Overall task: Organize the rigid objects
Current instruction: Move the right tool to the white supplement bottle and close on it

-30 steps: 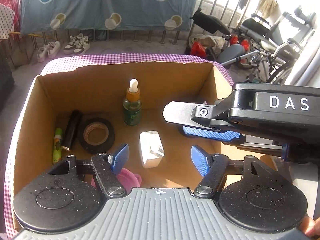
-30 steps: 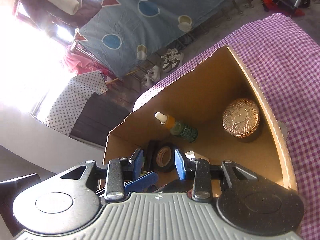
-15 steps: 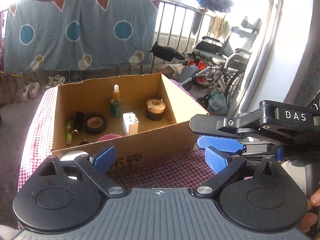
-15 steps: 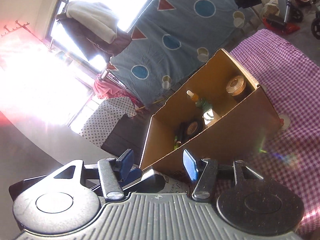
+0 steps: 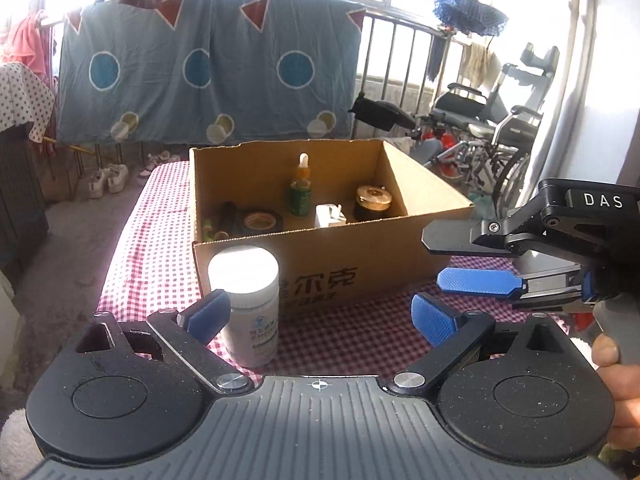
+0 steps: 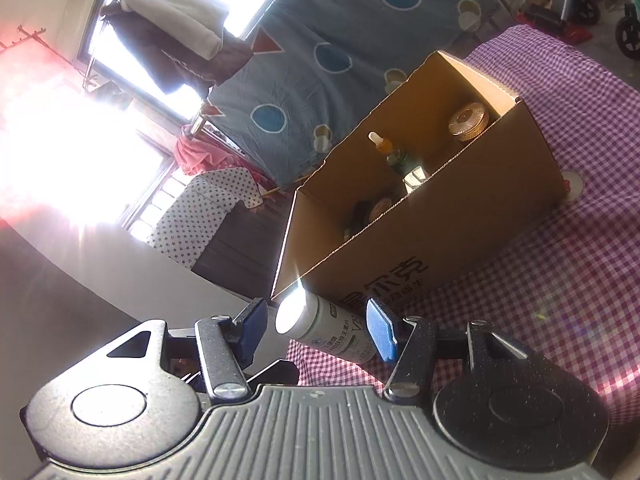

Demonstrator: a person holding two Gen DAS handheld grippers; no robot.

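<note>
The biggest change is the viewpoint: a second ago both cameras looked straight down into the cardboard box [image 5: 340, 256], and now both hands have drawn back toward the near edge of the table, so the whole box shows standing on the purple checked cloth [image 5: 152, 248] with its printed near wall facing the grippers. Inside it the dropper bottle [image 5: 301, 190] stands upright toward the far wall, the gold-lidded jar [image 5: 374, 202] sits at the right, the white plug [image 5: 328, 215] is between them, and the black tape roll [image 5: 260, 222] lies to the left. What the retreat reveals is a white pill bottle [image 5: 248, 304] outside the box, upright on the cloth just in front of its near left corner. The left gripper [image 5: 320, 316] has gone from a middling gap to wide apart and holds nothing; the bottle stands just beside its left pad, not pressed. The right gripper [image 6: 316, 330] has also widened, to a moderate gap, and in its own view the bottle lies between the fingers [image 6: 380, 334] with clear space on both sides. I judge that whatever was last carried is already in the box and this bottle looks like the next thing to pack, probably by the right gripper.
</note>
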